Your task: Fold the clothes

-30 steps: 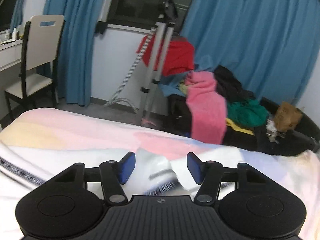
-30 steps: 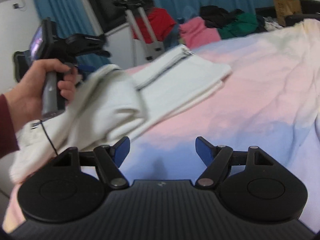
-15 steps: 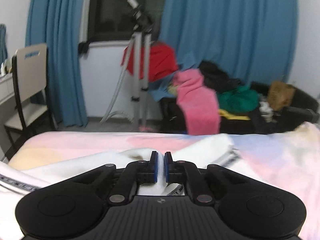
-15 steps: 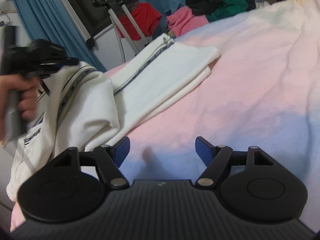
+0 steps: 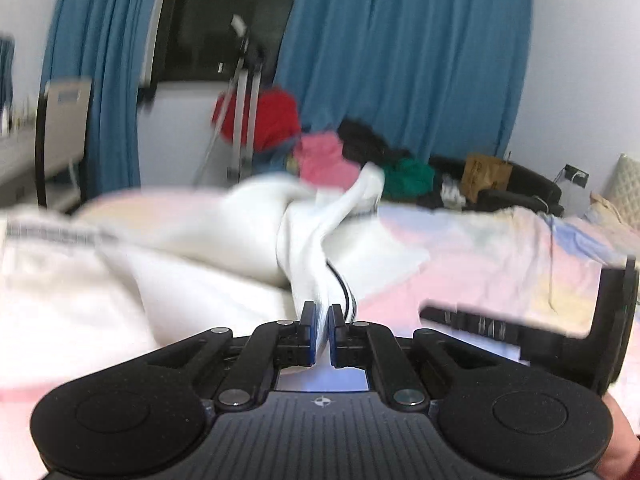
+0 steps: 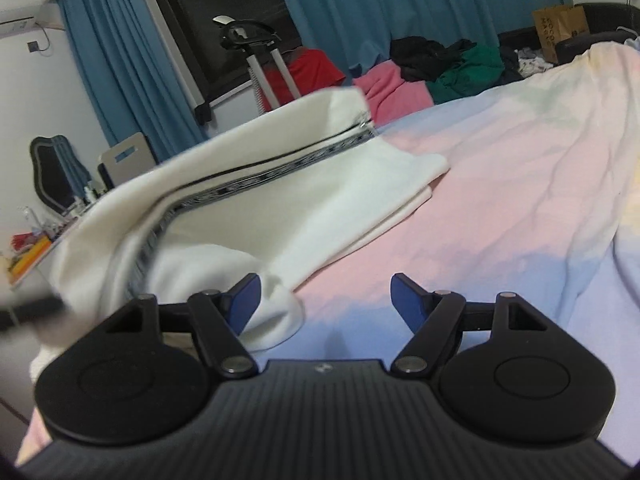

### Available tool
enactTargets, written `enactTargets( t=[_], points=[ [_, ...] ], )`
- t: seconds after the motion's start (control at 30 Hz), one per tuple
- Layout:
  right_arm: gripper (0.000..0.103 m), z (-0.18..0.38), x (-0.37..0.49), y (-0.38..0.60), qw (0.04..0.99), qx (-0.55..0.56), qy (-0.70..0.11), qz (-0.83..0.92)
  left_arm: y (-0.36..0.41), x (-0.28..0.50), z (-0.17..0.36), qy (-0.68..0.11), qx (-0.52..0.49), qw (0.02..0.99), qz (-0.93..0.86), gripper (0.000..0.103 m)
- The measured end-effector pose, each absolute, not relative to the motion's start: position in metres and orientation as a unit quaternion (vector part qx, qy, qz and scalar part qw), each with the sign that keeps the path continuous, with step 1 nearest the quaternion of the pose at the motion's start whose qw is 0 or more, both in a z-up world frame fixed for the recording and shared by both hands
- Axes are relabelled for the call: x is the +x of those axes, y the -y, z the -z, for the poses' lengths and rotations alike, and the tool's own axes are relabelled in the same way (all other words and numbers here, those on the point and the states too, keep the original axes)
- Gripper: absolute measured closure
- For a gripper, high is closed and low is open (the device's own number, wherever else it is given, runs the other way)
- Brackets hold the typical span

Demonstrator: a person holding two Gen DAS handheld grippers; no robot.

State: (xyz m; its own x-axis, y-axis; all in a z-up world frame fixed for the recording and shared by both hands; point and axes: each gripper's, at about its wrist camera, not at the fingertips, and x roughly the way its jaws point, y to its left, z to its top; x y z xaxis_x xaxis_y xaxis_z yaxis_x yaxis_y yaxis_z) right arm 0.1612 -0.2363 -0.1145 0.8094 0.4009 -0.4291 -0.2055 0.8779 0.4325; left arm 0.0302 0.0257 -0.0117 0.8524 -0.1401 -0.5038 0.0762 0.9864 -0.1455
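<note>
Left gripper [image 5: 320, 330] is clamping the white garment [image 5: 312, 236], carrying a fold across the bed [image 6: 500, 184]. Right gripper [image 6: 324, 300] is idling open, empty; keep the cloth taut, edges aligned.

Both wrist cameras look low across the bed [image 6: 500, 184] toward blue curtains [image 5: 404, 60].

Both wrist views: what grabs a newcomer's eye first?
The white garment with a dark patterned stripe, sprawled over the pastel bedspread at centre. In the left wrist view the left gripper is shut on a bunched fold of it, while the right gripper sits open near its edge. Behind, blue curtains and a heap of colourful clothes.
</note>
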Motion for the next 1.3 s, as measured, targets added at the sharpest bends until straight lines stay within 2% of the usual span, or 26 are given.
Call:
enactTargets(
  t=[0.03, 0.07, 0.33, 0.57, 0.83, 0.87, 0.93, 1.0, 1.03, 1.07, 1.2, 1.3],
  points=[
    [0.033, 0.113, 0.158, 0.236, 0.931, 0.19, -0.264, -0.165, -0.028, 0.028, 0.015, -0.27, -0.071, 0.958, 0.056, 0.098],
    [0.034, 0.111, 0.155, 0.238, 0.928, 0.199, -0.266, -0.169, -0.029, 0.027, 0.018, -0.273, -0.076, 0.957, 0.058, 0.098],
    [0.033, 0.091, 0.182, 0.239, 0.904, 0.274, -0.28, -0.172, -0.038, 0.035, 0.039, -0.293, -0.093, 0.948, 0.088, 0.1],
    [0.033, 0.065, 0.285, 0.205, 0.909, 0.251, -0.293, -0.159, -0.06, 0.052, 0.062, -0.324, -0.145, 0.928, 0.117, 0.1],
    [0.036, 0.061, 0.414, 0.142, 0.927, 0.157, -0.337, -0.049, -0.07, 0.087, 0.089, -0.349, -0.178, 0.907, 0.156, 0.1],
    [0.045, 0.064, 0.424, 0.139, 0.927, 0.15, -0.342, -0.04, -0.072, 0.091, 0.091, -0.348, -0.181, 0.906, 0.162, 0.1],
    [0.052, 0.071, 0.442, 0.133, 0.926, 0.138, -0.35, -0.023, -0.077, 0.097, 0.095, -0.345, -0.189, 0.903, 0.173, 0.1],
    [0.068, 0.077, 0.451, 0.127, 0.926, 0.128, -0.355, -0.027, -0.084, 0.102, 0.099, -0.34, -0.207, 0.899, 0.184, 0.1],
    [0.084, 0.079, 0.455, 0.125, 0.925, 0.119, -0.361, -0.027, -0.086, 0.103, 0.1, -0.337, -0.211, 0.898, 0.188, 0.1],
    [0.094, 0.081, 0.458, 0.123, 0.924, 0.11, -0.366, -0.026, -0.089, 0.104, 0.102, -0.334, -0.213, 0.898, 0.192, 0.1],
    [0.097, 0.067, 0.443, 0.119, 0.94, 0.085, -0.328, -0.037, -0.098, 0.105, 0.103, -0.327, -0.218, 0.898, 0.2, 0.1],
    [0.097, 0.037, 0.422, 0.135, 0.952, 0.108, -0.283, -0.042, -0.104, 0.101, 0.099, -0.311, -0.216, 0.903, 0.205, 0.1]
  ],
)
